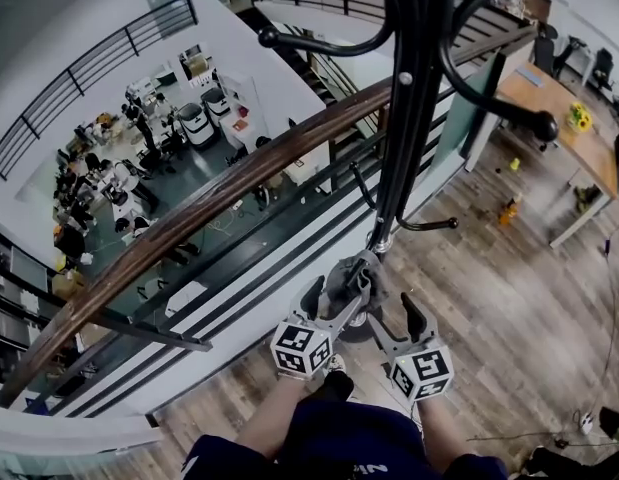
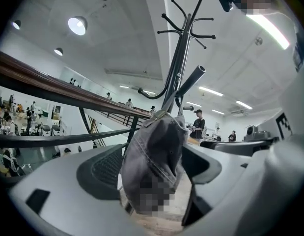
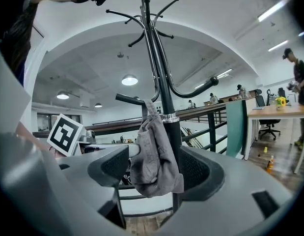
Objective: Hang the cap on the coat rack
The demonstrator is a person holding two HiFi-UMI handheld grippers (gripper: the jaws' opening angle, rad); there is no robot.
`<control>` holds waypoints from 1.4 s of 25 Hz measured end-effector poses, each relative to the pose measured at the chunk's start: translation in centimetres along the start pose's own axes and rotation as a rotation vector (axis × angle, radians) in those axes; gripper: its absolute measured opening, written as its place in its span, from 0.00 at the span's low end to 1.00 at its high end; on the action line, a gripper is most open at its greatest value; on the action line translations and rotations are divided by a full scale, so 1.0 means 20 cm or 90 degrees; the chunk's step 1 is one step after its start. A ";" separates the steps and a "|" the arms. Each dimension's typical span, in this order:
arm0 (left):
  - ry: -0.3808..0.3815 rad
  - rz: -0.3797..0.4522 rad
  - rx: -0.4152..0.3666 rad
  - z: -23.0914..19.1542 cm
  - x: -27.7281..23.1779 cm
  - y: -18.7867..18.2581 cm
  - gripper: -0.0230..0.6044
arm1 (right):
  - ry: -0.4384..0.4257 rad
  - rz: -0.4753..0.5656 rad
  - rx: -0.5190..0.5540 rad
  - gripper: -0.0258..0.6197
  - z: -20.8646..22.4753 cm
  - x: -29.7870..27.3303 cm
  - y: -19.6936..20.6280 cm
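A grey cap (image 1: 346,280) hangs low on the black coat rack (image 1: 409,118), draped from a short hook beside the pole. Both grippers flank it from below. My left gripper (image 1: 336,288) stands open, and in its own view the cap (image 2: 154,166) dangles between the wide jaws with the rack (image 2: 177,68) rising behind. My right gripper (image 1: 392,310) is open too. Its view shows the cap (image 3: 156,156) hanging free beside the pole (image 3: 166,102), clear of both pads.
A wooden handrail (image 1: 189,218) over a glass and metal balustrade runs just behind the rack, with a lower floor of people and equipment beyond. Curved hook arms (image 1: 499,98) jut out overhead. A desk (image 1: 564,118) stands on the plank floor at right.
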State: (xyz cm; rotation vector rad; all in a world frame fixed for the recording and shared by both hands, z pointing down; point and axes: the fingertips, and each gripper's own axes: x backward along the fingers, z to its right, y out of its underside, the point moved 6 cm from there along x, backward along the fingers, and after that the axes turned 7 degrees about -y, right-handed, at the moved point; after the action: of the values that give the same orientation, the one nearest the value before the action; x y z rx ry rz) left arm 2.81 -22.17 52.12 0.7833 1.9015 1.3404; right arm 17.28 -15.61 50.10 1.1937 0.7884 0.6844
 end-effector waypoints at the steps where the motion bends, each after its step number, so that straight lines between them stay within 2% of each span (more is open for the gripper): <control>1: 0.003 -0.003 -0.006 0.01 0.01 -0.01 0.62 | 0.002 0.000 0.003 0.54 0.00 0.01 0.00; 10: 0.022 0.021 -0.053 0.09 0.19 -0.08 0.63 | 0.046 -0.003 0.019 0.55 0.03 0.13 0.01; 16: 0.035 0.007 -0.077 0.16 0.34 -0.07 0.63 | 0.080 0.016 0.006 0.54 0.02 0.26 0.01; 25: -0.013 0.016 -0.062 0.18 0.58 -0.04 0.63 | 0.105 0.005 0.037 0.54 -0.10 0.43 0.04; 29: -0.020 0.004 -0.069 0.20 0.65 0.00 0.63 | 0.113 -0.016 0.027 0.54 -0.16 0.50 0.11; 35: -0.032 -0.003 -0.087 0.23 0.68 0.04 0.63 | 0.116 -0.030 0.063 0.54 -0.20 0.54 0.12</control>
State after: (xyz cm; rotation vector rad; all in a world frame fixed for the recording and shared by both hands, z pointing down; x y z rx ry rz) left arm -1.51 -8.74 49.23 0.7364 1.7521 1.4169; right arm 19.82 -4.16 50.02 1.2092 1.0105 0.7293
